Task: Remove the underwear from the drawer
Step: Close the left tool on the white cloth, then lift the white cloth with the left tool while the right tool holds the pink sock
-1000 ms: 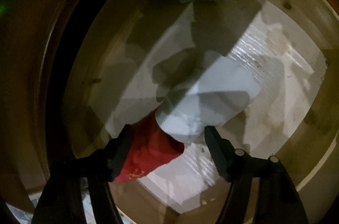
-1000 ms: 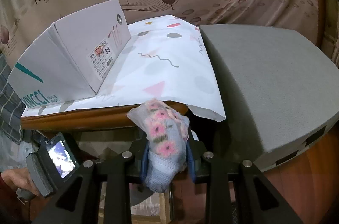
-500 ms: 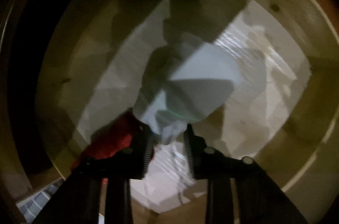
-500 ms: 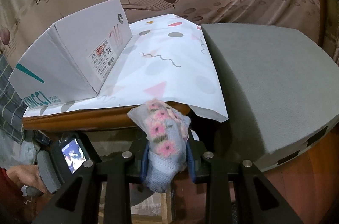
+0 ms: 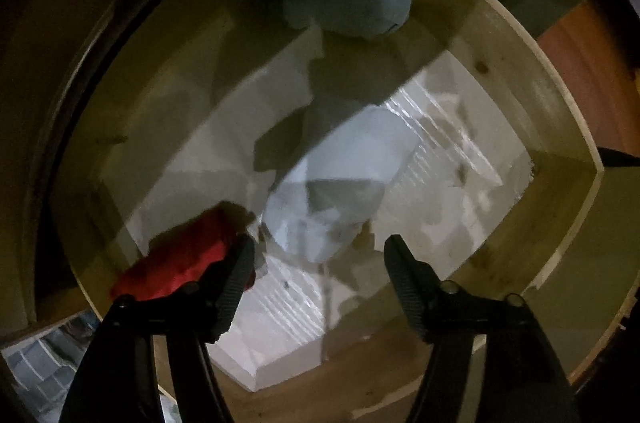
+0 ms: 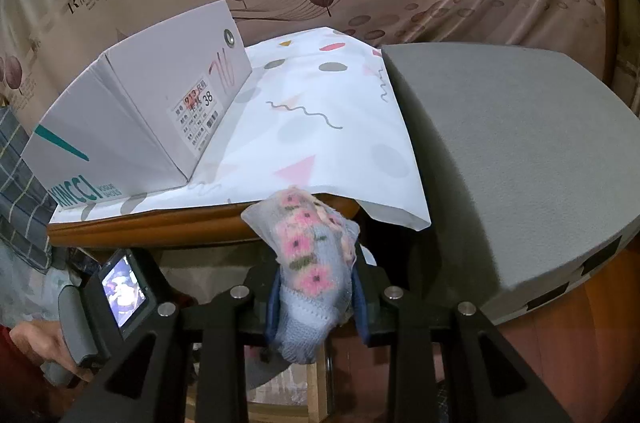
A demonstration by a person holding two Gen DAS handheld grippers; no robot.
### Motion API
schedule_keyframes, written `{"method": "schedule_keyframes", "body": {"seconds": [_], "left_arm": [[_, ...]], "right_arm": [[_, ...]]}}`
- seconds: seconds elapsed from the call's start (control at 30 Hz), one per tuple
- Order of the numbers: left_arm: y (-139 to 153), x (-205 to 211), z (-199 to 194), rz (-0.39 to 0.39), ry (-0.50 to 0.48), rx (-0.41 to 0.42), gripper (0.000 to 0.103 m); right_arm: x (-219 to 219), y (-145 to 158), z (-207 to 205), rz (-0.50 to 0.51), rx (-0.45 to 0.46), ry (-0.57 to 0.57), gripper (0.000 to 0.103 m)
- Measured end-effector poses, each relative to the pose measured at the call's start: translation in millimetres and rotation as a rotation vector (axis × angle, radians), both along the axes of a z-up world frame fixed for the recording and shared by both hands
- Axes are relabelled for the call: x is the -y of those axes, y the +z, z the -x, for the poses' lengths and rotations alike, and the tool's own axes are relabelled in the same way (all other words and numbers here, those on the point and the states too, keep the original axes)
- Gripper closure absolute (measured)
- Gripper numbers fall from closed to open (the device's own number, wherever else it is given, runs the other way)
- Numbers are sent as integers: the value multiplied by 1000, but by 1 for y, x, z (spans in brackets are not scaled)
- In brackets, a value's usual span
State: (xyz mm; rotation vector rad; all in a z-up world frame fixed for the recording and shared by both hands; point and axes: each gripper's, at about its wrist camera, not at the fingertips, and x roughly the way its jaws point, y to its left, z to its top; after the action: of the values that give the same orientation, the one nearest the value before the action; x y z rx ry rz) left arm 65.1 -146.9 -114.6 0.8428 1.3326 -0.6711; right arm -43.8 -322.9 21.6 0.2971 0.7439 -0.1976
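In the left wrist view I look down into an open wooden drawer (image 5: 560, 127). A pale blue folded underwear roll (image 5: 340, 191) lies in the middle, just ahead of my open left gripper (image 5: 320, 255), which holds nothing. A red piece (image 5: 188, 255) lies beside the left finger. Another pale blue roll (image 5: 360, 1) lies at the far end. In the right wrist view my right gripper (image 6: 316, 287) is shut on a floral pink-and-blue underwear roll (image 6: 312, 263), held in the air below the cabinet top's front edge.
The cabinet top carries a white patterned cloth (image 6: 320, 127) and a white shoe box (image 6: 152, 111). A grey padded surface (image 6: 520, 143) is at the right. The drawer has a white liner (image 5: 288, 319). The left gripper's handle (image 6: 116, 299) shows in the right wrist view.
My left gripper closed on the middle pale blue roll half a second ago, and is now open again and drawn back slightly; the roll lies in the drawer. The right gripper has barely moved.
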Motion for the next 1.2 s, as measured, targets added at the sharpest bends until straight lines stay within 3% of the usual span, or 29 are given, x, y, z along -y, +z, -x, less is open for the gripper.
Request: {"method": "schedule_keyframes", "body": {"seconds": [0.2,0.37,0.43,0.47,0.6,0.77,0.9,1.2], "left_arm": [[-3,24,10,-40,-60,69,37],[-9,37,5,-41,-59,47,34],[-11,37,1,-33,-48,28,41],[-11,39,1,-27,-42,10,49],[-8,36,4,-16,-30,10,60],[0,27,4,1,32,5,69],[9,19,13,-2,60,18,69],[50,-17,52,82,186,20,69]], "right_arm": [[-1,1,0,-3,4,4,74],[0,1,-1,-3,4,1,74],[-1,1,-2,1,3,1,74],[-1,1,-2,1,3,2,74],[0,1,-1,-5,4,3,74],[-1,2,-1,-5,8,8,74],[-1,2,-1,1,10,12,74],[-5,2,-2,22,8,15,74]]}}
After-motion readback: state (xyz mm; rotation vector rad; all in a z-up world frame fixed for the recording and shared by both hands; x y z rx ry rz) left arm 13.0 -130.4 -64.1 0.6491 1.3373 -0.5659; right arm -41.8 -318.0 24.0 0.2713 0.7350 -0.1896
